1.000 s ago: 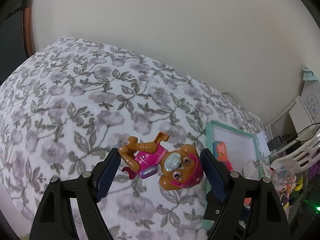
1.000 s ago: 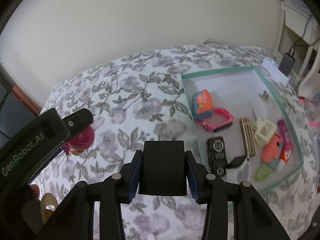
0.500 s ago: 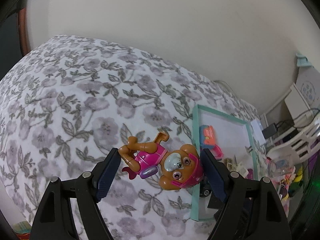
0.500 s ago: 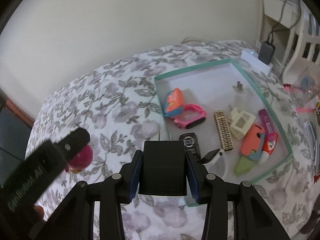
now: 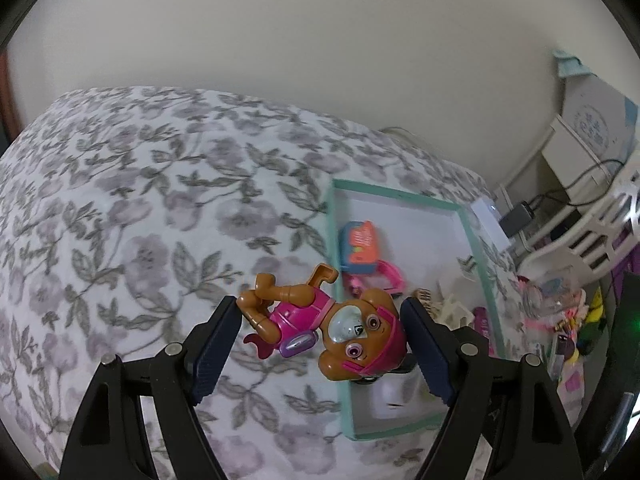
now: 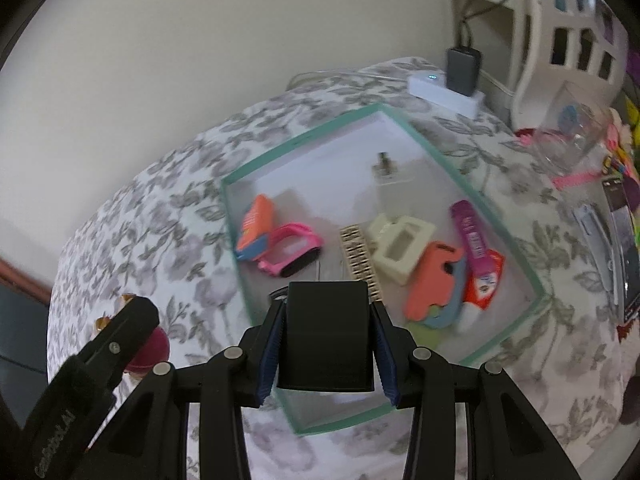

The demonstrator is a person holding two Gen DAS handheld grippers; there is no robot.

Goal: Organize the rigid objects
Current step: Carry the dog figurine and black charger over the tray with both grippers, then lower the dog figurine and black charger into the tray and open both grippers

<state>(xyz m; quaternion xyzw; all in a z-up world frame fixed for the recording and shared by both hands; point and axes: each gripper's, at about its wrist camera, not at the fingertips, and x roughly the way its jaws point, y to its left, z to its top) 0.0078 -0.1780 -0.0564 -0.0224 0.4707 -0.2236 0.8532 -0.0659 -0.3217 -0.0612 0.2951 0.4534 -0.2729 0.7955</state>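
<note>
My left gripper (image 5: 320,330) is shut on a brown and pink toy dog figure (image 5: 320,320), held above the flowered bed beside the left rim of a green-edged box lid tray (image 5: 478,248). My right gripper (image 6: 326,344) is shut on a black plug adapter block (image 6: 326,336), held over the near corner of the same tray (image 6: 304,134). In the tray lie a pink watch (image 6: 290,250), an orange and blue toy (image 6: 256,220), a cream clip (image 6: 402,250), a comb-like strip (image 6: 358,256), a coral case (image 6: 434,280) and a purple tube (image 6: 472,240).
The flowered bedspread (image 5: 140,220) spreads to the left. A white power strip with a grey charger (image 6: 456,80) lies beyond the tray. White furniture (image 6: 568,40) and cluttered items (image 5: 568,320) stand at the right. The left gripper's arm (image 6: 100,360) shows in the right wrist view.
Both grippers have moved right toward the tray with their loads still held. The right gripper now hangs over the tray's near corner; the left gripper is at its left rim.
</note>
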